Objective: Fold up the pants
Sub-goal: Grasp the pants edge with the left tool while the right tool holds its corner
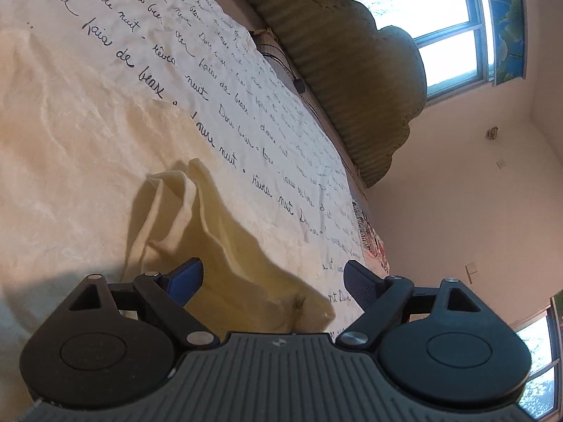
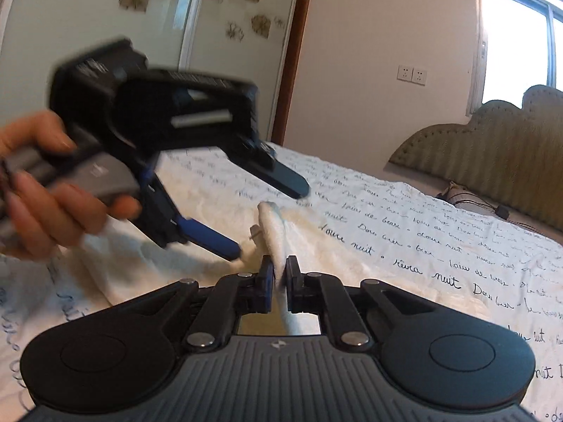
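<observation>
Two grippers work over a bed whose white bedspread [image 2: 404, 218] carries lines of black handwriting. The right gripper [image 2: 278, 276] has its jaws closed narrow on a raised fold of the cream pants [image 2: 272, 235], and the cloth passes up between the pads. The rest of the pants lies on the bedspread, to the left and near. The left gripper [image 2: 271, 221], held by a hand [image 2: 52, 190], hangs just left of this fold with its blue fingers [image 2: 214, 239] spread wide and nothing between them. From the left wrist camera the cream cloth [image 1: 225, 232] rises in folds just beyond the wide jaws. A padded olive headboard [image 2: 492, 154] stands at the far right, near a window [image 2: 517, 35].
</observation>
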A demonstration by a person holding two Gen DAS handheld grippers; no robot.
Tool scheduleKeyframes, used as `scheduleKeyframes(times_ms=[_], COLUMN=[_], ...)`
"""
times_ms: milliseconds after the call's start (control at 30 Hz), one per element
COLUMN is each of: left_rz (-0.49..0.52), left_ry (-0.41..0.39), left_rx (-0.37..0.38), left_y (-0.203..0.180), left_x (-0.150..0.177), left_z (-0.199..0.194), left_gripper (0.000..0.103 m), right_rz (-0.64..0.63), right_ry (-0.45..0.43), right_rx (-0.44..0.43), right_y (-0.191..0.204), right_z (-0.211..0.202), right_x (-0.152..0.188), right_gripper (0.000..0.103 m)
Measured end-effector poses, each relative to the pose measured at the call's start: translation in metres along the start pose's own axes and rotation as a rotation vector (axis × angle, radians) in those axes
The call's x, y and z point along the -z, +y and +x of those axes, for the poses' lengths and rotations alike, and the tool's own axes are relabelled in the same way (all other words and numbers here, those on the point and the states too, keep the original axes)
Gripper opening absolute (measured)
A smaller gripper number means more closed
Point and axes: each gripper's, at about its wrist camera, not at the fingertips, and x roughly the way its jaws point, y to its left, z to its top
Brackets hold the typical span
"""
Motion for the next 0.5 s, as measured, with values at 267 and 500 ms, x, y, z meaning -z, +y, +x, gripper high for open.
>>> scheduleKeyframes(times_ms=[267, 500], left_rz=[0.005, 0.07], left_ry=[0.032, -0.003], left_rx=[-0.038, -0.036], left_y=[0.0, -0.011], left_x=[-0.006, -0.005], left_z=[0.037, 0.027], left_gripper=[0.01, 0.006], right_rz=[0.024, -0.103], right_ry=[0.072, 0.104], right_rx=[-0.012, 0.058], right_y=[-0.002, 0.023], right_z=[-0.007, 0.004], right_x=[0.008, 0.019], right_gripper=[0.008, 0.012])
